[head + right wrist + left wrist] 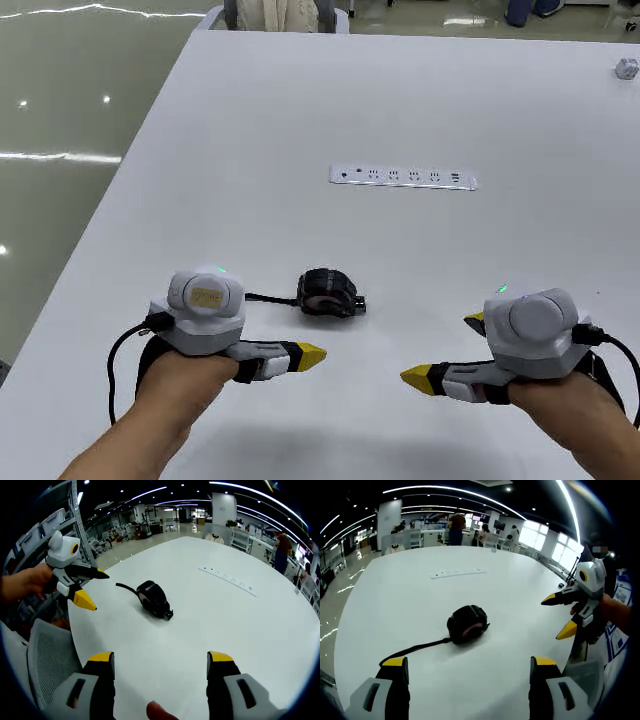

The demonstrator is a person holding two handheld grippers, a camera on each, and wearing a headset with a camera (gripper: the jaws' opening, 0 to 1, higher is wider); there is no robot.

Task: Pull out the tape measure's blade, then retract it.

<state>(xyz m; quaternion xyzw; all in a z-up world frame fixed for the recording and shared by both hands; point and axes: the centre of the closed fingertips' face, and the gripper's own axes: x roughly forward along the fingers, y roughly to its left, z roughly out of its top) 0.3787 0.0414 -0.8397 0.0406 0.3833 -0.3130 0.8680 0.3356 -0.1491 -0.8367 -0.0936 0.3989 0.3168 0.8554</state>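
Black rounded tape measure (pixel 328 293) (pixel 467 623) (pixel 154 599), hard case with a reddish side panel, lies on its side on the white matte bench (pixel 300 120) (pixel 395 590) (pixel 240 625). It's near the front edge, between the two grippers and a bit beyond them. The blade tip (pixel 169 615) sits at the case mouth. A thin black cord (pixel 270 297) (pixel 417 647) (pixel 127 587) runs flat from the case toward the left gripper.

We see the left gripper (pixel 305 356) (pixel 469 662) (pixel 95 587), white and grey plastic body, with black fingers (pixel 395 680) that have yellow wedge tips. They're spread apart, clear of the tape measure, with bare bench between them. The right gripper (pixel 443 350) (pixel 556 615) (pixel 160 657) is the same build. Its fingers are also spread and grip nothing, well apart from the case.

A flat white plastic power strip (pixel 403 177) (pixel 457 573) (pixel 227 578) with a row of sockets lies farther back on the bench, well apart from the tape measure. A small grey object (pixel 626 68) sits at the far right; we can't tell what it is.

The bench top is smooth and plain with rounded corners. In the right gripper view we see a grey mesh chair back (pixel 50 650) beside its near edge.

The room is an open hall with a glossy pale green floor (pixel 60 120) reflecting lights. Long curved light strips (pixel 455 489) run across the ceiling, and people (pixel 455 527) stand at the far end.
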